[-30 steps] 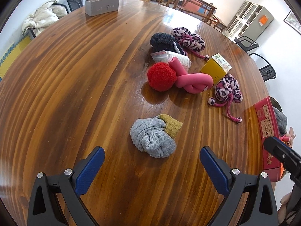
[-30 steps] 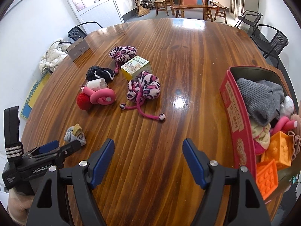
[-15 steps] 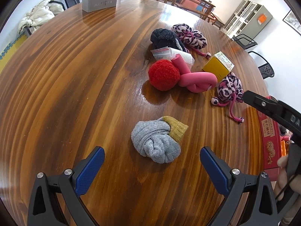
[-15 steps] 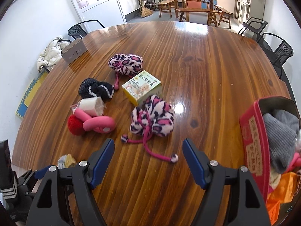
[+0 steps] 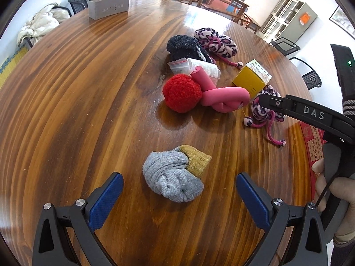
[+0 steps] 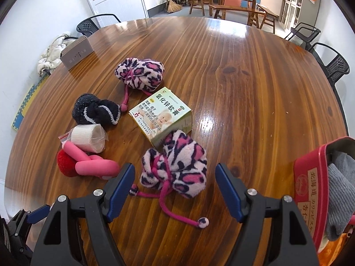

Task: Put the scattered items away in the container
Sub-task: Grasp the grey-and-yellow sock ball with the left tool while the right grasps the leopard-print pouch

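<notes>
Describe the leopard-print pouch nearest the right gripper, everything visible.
The leopard-print pouch is a soft, fuzzy fabric bundle in pale pink with magenta and navy blotches, cinched by a magenta drawstring ending in pompoms. It lies slumped on the wooden table, its far side against the printed ointment box, cord trailing toward the camera. The right gripper hangs open around its near edge, pads clear of it.

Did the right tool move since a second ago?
Yes. The right tool moved left, away from the red container, toward the leopard pouch.
</notes>
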A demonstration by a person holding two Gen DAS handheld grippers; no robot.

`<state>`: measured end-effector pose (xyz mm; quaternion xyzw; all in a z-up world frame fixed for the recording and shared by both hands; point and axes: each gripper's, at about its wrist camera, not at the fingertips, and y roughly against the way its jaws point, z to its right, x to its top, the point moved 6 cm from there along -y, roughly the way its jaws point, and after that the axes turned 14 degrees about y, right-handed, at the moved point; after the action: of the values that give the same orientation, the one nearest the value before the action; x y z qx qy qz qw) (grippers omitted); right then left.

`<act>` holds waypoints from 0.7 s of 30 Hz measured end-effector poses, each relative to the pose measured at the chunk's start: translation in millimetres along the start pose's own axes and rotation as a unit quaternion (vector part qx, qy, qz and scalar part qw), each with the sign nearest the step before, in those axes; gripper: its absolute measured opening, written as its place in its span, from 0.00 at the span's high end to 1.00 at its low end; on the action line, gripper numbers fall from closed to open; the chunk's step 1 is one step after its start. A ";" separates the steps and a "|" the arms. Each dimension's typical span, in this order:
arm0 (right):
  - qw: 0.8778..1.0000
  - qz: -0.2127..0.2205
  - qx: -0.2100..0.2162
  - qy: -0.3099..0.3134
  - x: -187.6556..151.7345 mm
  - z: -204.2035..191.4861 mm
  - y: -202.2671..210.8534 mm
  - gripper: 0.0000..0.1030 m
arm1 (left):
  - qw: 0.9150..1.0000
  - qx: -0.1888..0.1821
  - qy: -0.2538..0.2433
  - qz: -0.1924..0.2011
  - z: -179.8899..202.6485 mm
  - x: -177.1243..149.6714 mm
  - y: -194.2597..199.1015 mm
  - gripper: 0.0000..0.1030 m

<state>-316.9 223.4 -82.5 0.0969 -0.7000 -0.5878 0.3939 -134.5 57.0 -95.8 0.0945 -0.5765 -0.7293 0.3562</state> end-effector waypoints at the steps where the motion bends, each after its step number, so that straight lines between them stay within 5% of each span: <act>1: 1.000 -0.002 -0.001 0.000 0.2 0.6 -1.8 0.24 | 1.000 0.000 -0.001 0.000 0.4 0.1 -0.7 0.01; 13: 1.000 -0.018 0.004 0.017 0.3 -2.7 -16.2 0.25 | 0.999 0.025 -0.017 0.011 2.1 -1.7 -8.1 0.01; 15: 1.000 -0.022 0.001 0.023 -0.3 -3.5 -17.5 0.35 | 0.999 0.028 -0.019 0.013 2.3 -1.9 -8.9 0.01; 21: 1.000 -0.018 0.000 0.022 -3.7 -1.9 -14.6 0.37 | 0.999 0.035 -0.008 0.012 1.0 -1.3 -9.0 0.01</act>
<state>-317.9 220.0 -97.3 0.1225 -0.6893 -0.5923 0.3989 -137.8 59.4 -104.0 0.0941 -0.6055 -0.7053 0.3565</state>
